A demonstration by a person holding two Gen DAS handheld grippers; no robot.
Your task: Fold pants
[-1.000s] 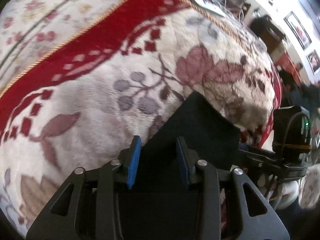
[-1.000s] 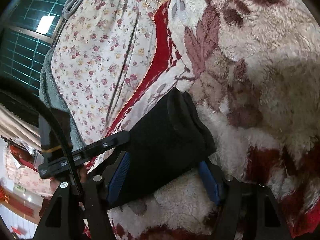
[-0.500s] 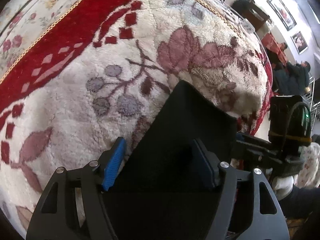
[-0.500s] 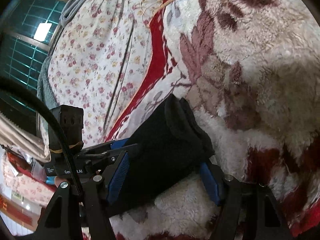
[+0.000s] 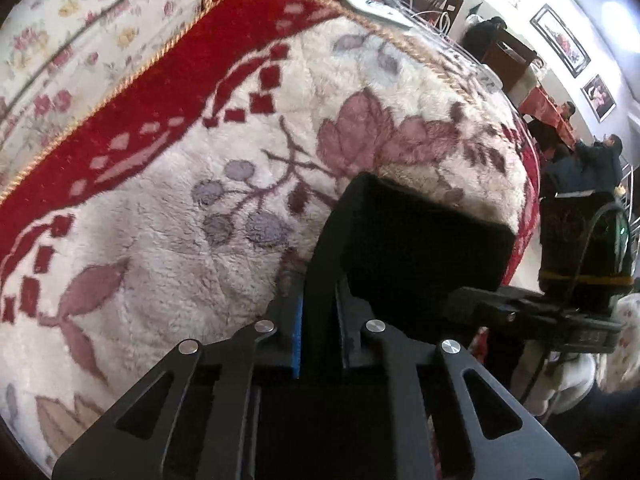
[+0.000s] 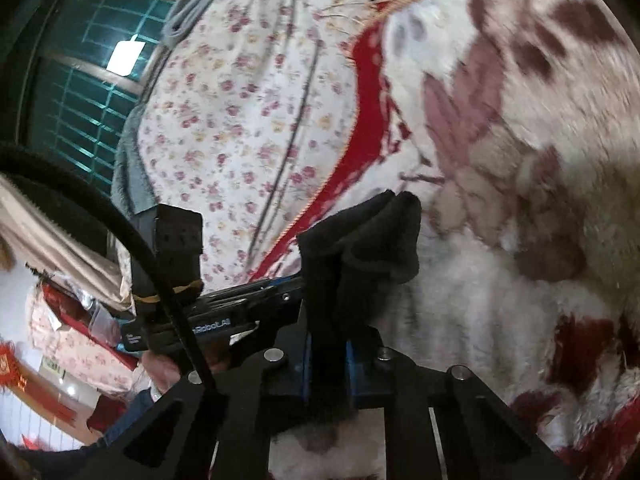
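The black pants (image 5: pixel 420 248) lie folded on a plush cream and red blanket (image 5: pixel 180 240), with one edge lifted. My left gripper (image 5: pixel 320 320) has its jaws closing, and the blue pads pinch a ridge of the black cloth between them. In the right wrist view the pants (image 6: pixel 372 240) bunch up above my right gripper (image 6: pixel 326 360), whose jaws are also closing with the pads pressed on a fold of the cloth. Each gripper shows in the other's view: the right gripper (image 5: pixel 520 312) sits at the pants' right side, the left gripper (image 6: pixel 240 308) at their left.
A floral sheet (image 6: pixel 248 120) covers the bed beyond the blanket's red border (image 5: pixel 200 80). A barred window (image 6: pixel 80 92) is at the left. People (image 5: pixel 600 156) sit by a table far back right, under framed pictures (image 5: pixel 560 40). A hand (image 6: pixel 160 368) holds the left gripper.
Both grippers stood wide around the pants' edge and have now closed onto the black cloth, gathering it into a narrow ridge. Neither hand has shifted much.
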